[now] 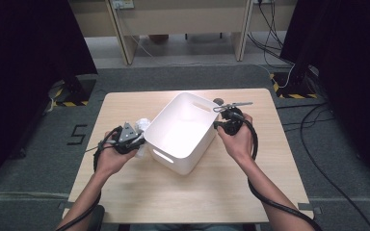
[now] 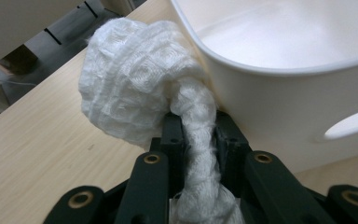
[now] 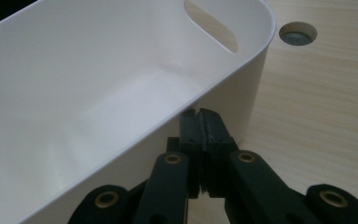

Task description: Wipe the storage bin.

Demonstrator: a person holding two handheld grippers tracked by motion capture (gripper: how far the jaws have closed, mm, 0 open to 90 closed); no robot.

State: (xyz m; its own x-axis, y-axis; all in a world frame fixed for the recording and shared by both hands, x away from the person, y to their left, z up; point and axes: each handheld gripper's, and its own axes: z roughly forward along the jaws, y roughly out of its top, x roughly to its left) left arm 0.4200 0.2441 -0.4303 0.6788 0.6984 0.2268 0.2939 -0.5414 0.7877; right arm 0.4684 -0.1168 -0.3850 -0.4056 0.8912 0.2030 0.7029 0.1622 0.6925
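The left hand-held gripper clenched a white waffle-weave cloth, probably a towel, at the white bin's nine o'clock side on the desk. The right hand-held gripper was pressed closed, empty, against the bin's three o'clock wall.

The tabletop is light wood, or a wood-look layer, with fine straight grain and a matt, smooth face. The basket on it is white plastic, smooth, with a soft sheen; its inner walls catch the light gently. The cloth is white woven fabric with a small raised square pattern, rough and fluffy, and matt. The left hand-held gripper has jaws of black plastic, matt, with brass-coloured metal rivets. The right hand-held gripper is of the same black matt plastic, and its pads are finely ribbed. The floor looks like grey carpet, dull and slightly rough.
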